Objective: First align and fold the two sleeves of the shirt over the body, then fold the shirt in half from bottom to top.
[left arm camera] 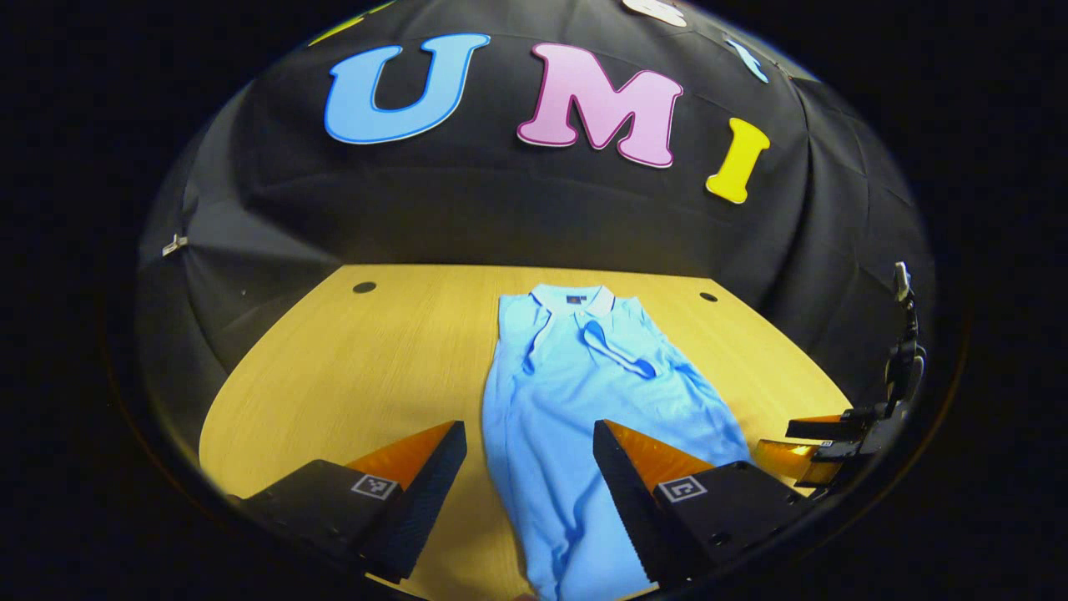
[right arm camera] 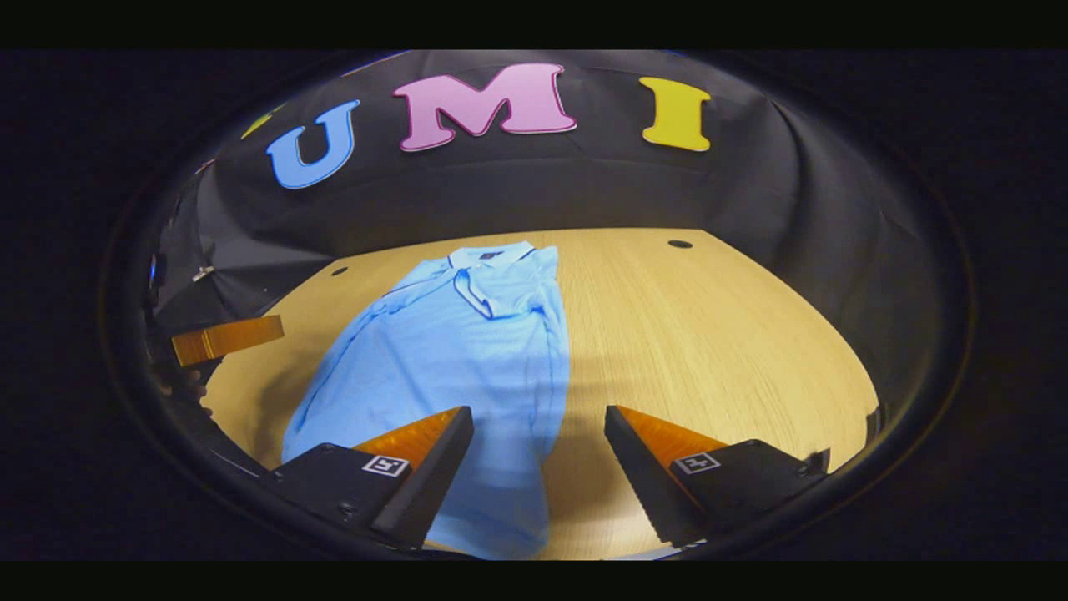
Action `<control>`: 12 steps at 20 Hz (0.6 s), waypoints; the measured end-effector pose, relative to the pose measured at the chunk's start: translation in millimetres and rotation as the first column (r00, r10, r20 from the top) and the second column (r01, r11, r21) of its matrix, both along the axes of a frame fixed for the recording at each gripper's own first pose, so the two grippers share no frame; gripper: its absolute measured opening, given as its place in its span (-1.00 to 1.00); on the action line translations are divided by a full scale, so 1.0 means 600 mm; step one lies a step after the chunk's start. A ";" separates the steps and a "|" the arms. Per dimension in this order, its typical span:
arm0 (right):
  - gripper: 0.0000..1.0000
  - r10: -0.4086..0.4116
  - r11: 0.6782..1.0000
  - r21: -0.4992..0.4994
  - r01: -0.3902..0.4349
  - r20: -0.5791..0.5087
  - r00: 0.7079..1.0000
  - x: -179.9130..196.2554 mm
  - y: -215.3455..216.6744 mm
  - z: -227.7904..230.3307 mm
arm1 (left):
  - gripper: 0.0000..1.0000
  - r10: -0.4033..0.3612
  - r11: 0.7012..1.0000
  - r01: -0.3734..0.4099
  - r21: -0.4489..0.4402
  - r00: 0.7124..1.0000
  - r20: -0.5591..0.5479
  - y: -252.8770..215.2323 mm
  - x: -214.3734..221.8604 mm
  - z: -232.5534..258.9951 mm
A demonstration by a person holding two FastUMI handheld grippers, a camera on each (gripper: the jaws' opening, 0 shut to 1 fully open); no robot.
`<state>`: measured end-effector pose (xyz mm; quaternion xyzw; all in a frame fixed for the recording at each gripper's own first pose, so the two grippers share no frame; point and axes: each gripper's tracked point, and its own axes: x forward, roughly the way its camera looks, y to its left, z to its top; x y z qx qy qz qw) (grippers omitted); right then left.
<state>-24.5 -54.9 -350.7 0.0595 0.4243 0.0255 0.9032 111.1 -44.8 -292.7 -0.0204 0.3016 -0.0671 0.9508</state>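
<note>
Left tongs (left arm camera: 530,467) and right tongs (right arm camera: 538,455) are held apart, gripping nothing. Just ahead, the blue shirt (left arm camera: 576,392) is laid on the tabletop (left arm camera: 359,367), both sleeves folded over its body.

No readable text anywhere except the booth wall lettering. Each finger block of the left gripper (left arm camera: 530,438) carries a small square black-and-white marker w/ a blocky pattern, not letters or nos. Same kind of marker on both finger blocks of the right gripper (right arm camera: 538,424). The shirt (left arm camera: 576,392) has a tiny dark tag inside the collar; too small to read in either view. No print, logo or no. on the table (left arm camera: 367,359).
</note>
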 end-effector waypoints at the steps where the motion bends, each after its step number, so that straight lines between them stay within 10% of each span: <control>1: 0.97 0.005 1.000 -0.001 -0.005 -0.007 1.000 -0.018 0.006 0.005 | 0.94 0.002 1.000 -0.002 0.002 1.000 -0.023 0.006 -0.033 -0.010; 12: 0.97 -0.007 1.000 -0.010 0.006 -0.140 0.990 -0.130 0.034 -0.040 | 0.95 -0.024 0.998 0.039 0.053 0.967 -0.255 -0.018 -0.236 -0.148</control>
